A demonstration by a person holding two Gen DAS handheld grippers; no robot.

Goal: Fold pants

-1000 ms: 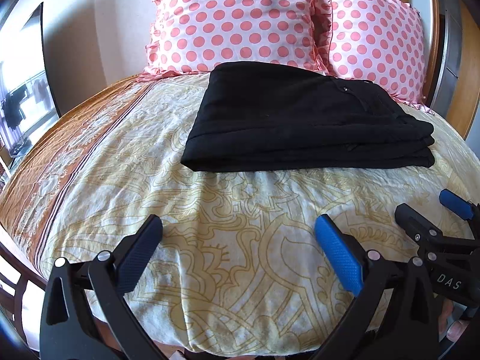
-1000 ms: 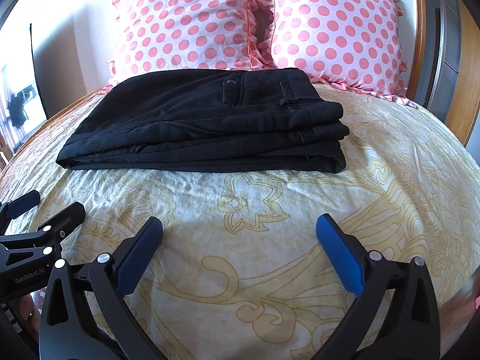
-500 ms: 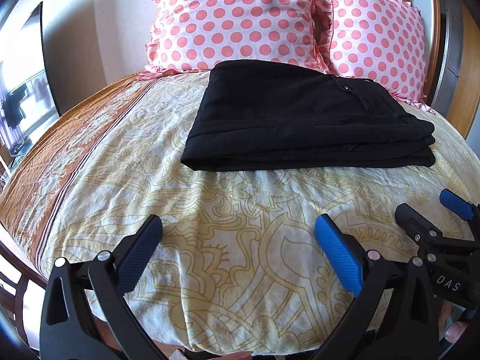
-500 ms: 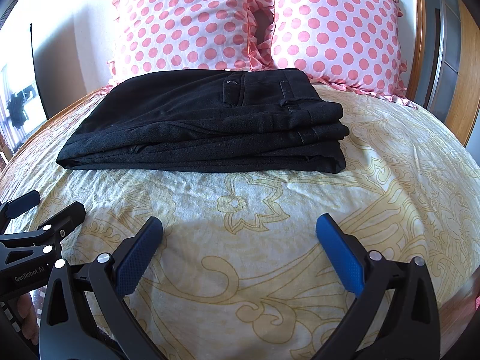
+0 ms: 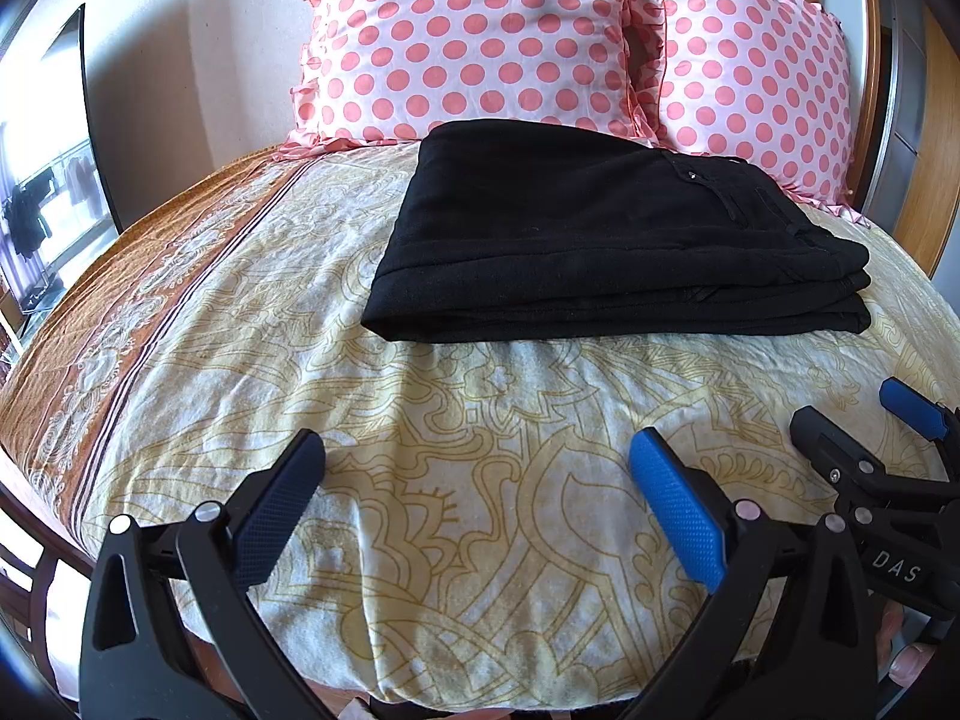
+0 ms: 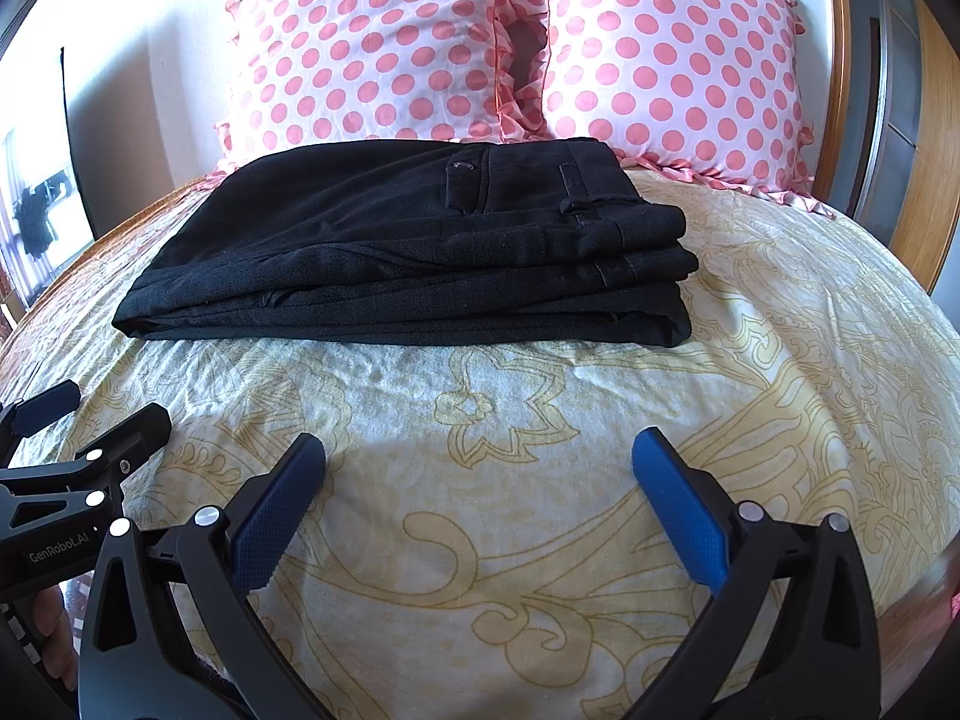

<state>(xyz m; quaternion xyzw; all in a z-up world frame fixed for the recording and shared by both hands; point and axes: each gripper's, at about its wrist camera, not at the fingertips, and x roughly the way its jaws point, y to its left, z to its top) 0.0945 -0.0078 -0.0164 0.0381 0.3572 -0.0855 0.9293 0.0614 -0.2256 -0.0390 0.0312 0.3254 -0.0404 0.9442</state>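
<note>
Black pants (image 5: 600, 240) lie folded in a flat stack on the bed, in front of the pillows; they also show in the right wrist view (image 6: 420, 252), waistband and button on top. My left gripper (image 5: 477, 474) is open and empty, hovering over the bedspread well short of the pants. My right gripper (image 6: 480, 474) is open and empty too, at the same distance. The right gripper shows at the right edge of the left wrist view (image 5: 864, 426). The left gripper shows at the left edge of the right wrist view (image 6: 90, 414).
The bed has a cream and gold patterned spread (image 5: 480, 510) with an orange-brown border (image 5: 138, 300) on the left. Two pink polka-dot pillows (image 6: 384, 42) (image 6: 672, 54) lean against a wooden headboard (image 6: 936, 120). A wall and window are at left.
</note>
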